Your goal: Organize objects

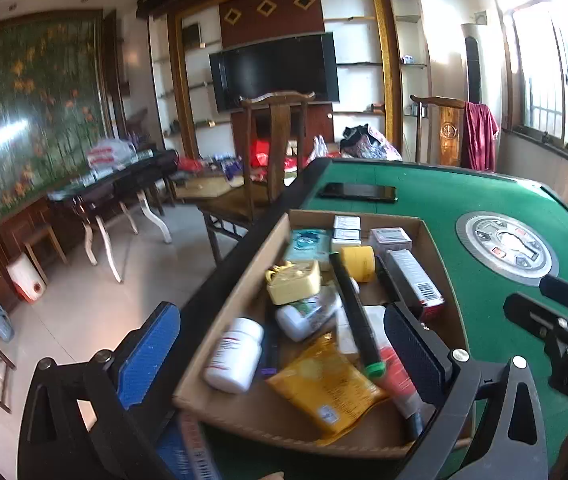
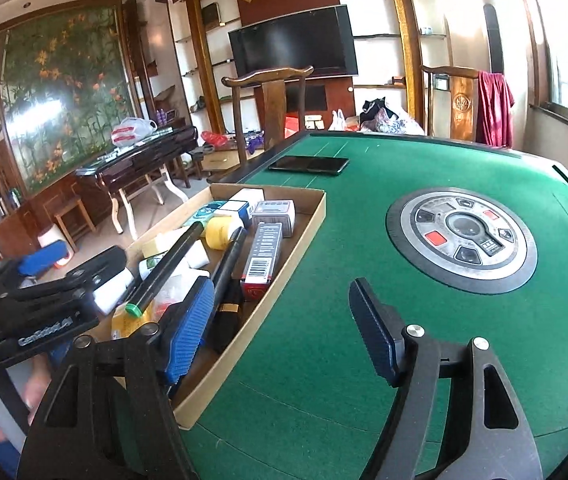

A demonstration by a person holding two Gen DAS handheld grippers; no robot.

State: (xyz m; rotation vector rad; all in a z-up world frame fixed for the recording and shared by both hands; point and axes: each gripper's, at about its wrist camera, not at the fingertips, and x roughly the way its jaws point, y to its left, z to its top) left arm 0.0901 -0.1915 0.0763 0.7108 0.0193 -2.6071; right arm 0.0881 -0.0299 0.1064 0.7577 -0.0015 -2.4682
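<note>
Left wrist view: your left gripper [image 1: 280,344] is spread wide, gripping nothing; the cardboard tray [image 1: 244,280] lies right between and ahead of its jaws, and the black tube [image 1: 353,312] runs lengthwise away from you.

Right wrist view: your right gripper [image 2: 280,332] is released too, empty, tray off its left jaw. Left hand's nearer.

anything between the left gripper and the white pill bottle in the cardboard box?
Nothing visible. The left gripper is open, above the near end of the cardboard box. The white pill bottle lies exposed on the box floor between its fingers' lines, nothing on top; the yellow packet lies beside it.
</note>
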